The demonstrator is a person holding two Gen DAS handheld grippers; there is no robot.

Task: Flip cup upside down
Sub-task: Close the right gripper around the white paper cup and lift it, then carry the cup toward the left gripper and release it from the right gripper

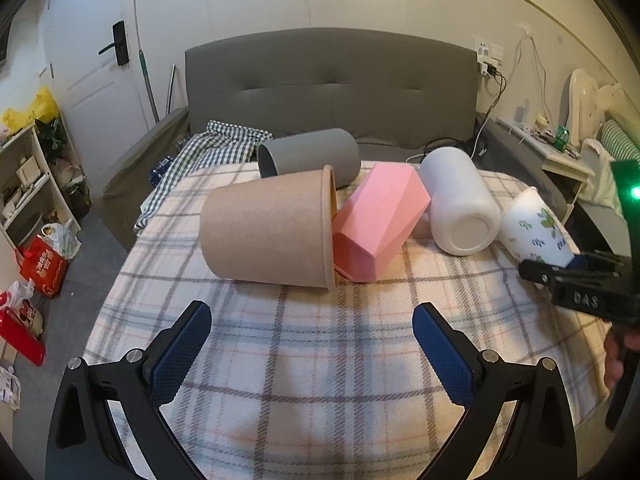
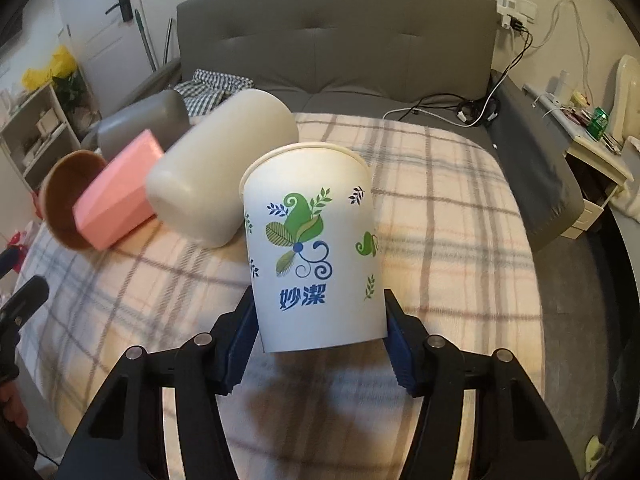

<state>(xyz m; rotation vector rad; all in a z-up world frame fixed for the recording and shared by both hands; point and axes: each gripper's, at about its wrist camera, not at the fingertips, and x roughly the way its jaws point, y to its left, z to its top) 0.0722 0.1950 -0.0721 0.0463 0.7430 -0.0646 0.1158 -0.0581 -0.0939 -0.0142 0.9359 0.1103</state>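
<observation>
My right gripper (image 2: 320,340) is shut on a white paper cup with a green leaf print (image 2: 312,252), holding it near its base, rim pointing away and lifted off the blanket. The same cup (image 1: 536,232) shows at the right of the left wrist view, with the right gripper (image 1: 576,280) behind it. My left gripper (image 1: 312,340) is open and empty above the checked blanket (image 1: 320,360), in front of a brown paper cup (image 1: 268,232) lying on its side.
A pink faceted cup (image 1: 376,224), a white cup (image 1: 460,204) and a grey cup (image 1: 312,156) lie on their sides on the blanket. A grey sofa (image 1: 332,80) stands behind. Shelves and bags (image 1: 36,208) are at the left, a side table (image 1: 560,152) at the right.
</observation>
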